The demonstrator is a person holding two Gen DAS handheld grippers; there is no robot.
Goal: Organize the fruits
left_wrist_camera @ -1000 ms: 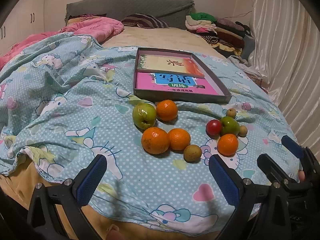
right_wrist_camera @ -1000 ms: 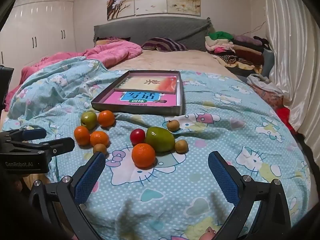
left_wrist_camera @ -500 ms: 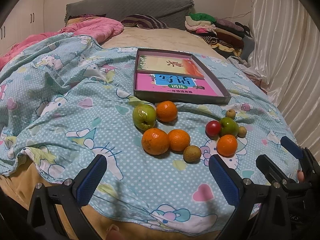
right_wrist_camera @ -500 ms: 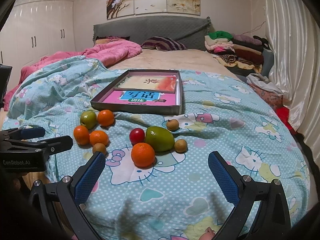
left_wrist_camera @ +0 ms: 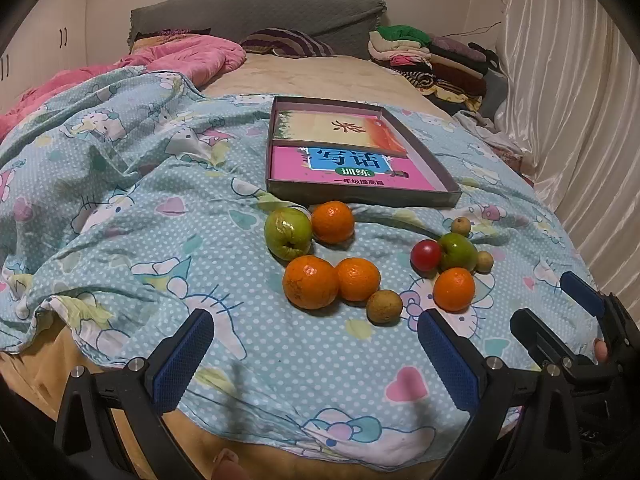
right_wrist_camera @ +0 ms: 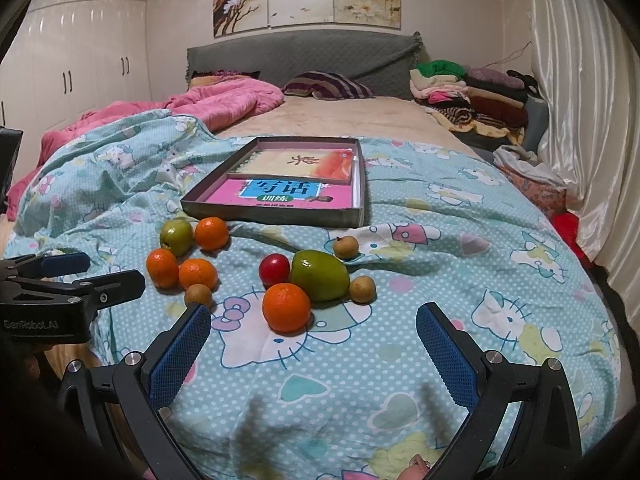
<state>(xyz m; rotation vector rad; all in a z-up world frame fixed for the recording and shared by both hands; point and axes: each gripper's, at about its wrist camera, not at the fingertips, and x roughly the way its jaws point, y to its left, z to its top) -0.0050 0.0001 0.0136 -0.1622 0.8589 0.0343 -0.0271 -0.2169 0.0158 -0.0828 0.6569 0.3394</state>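
Note:
Fruit lies in two clusters on the blue cartoon bedspread. The left cluster has a green apple [left_wrist_camera: 288, 233], three oranges [left_wrist_camera: 310, 287] and a small brown fruit [left_wrist_camera: 384, 306]. The right cluster has a red fruit [right_wrist_camera: 274, 269], a green mango [right_wrist_camera: 320, 275], an orange [right_wrist_camera: 286, 307] and two small brown fruits [right_wrist_camera: 362, 289]. A shallow grey box [left_wrist_camera: 404, 199] holding books lies behind them. My left gripper [left_wrist_camera: 316, 354] is open and empty, short of the left cluster. My right gripper [right_wrist_camera: 314, 354] is open and empty, short of the right cluster.
The bed's front edge runs just under both grippers. A pink quilt [right_wrist_camera: 224, 106] lies at the back left, a pile of folded clothes [right_wrist_camera: 468, 92] at the back right. White curtains [right_wrist_camera: 592, 100] hang along the right side.
Both views have shifted only slightly; the fruit sits a touch lower and closer. Nothing was taken hold of or moved.

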